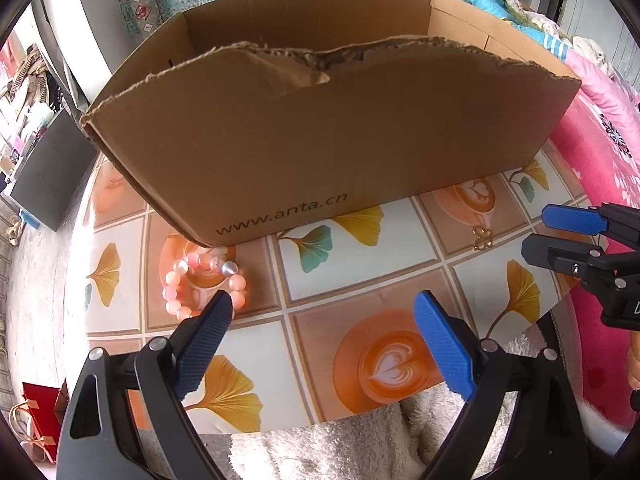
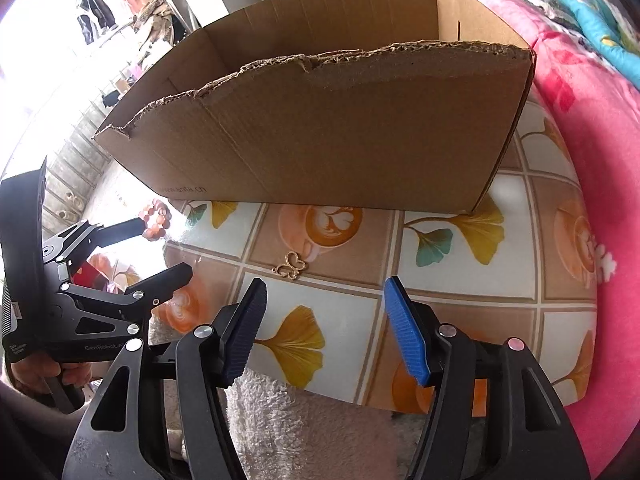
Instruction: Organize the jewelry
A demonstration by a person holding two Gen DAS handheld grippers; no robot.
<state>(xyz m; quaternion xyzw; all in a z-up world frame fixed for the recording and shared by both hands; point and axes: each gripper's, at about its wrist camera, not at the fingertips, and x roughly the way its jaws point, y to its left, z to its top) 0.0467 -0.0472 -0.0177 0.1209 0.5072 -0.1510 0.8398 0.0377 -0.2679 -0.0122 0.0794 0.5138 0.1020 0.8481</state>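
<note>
Left wrist view: left gripper (image 1: pixel 323 300) jaws wide apart, nothing between. Pink bead bracelet (image 1: pixel 202 286) at 10 o'clock of gripper, on tiled-pattern table (image 1: pixel 360 280), partly hidden behind left finger tip, just in front of cardboard box (image 1: pixel 320 152) corner. Gold butterfly charm (image 1: pixel 482 238) at 2 o'clock, near box. Right gripper (image 1: pixel 536 232) enters from 3 o'clock.

Right wrist view: right gripper (image 2: pixel 324 294) jaws spread, empty. Gold butterfly charm (image 2: pixel 291 266) at 11 o'clock, just beyond fingertips, apart from them. Pink bead bracelet (image 2: pixel 156 220) at 9 o'clock by left gripper (image 2: pixel 164 246).
</note>
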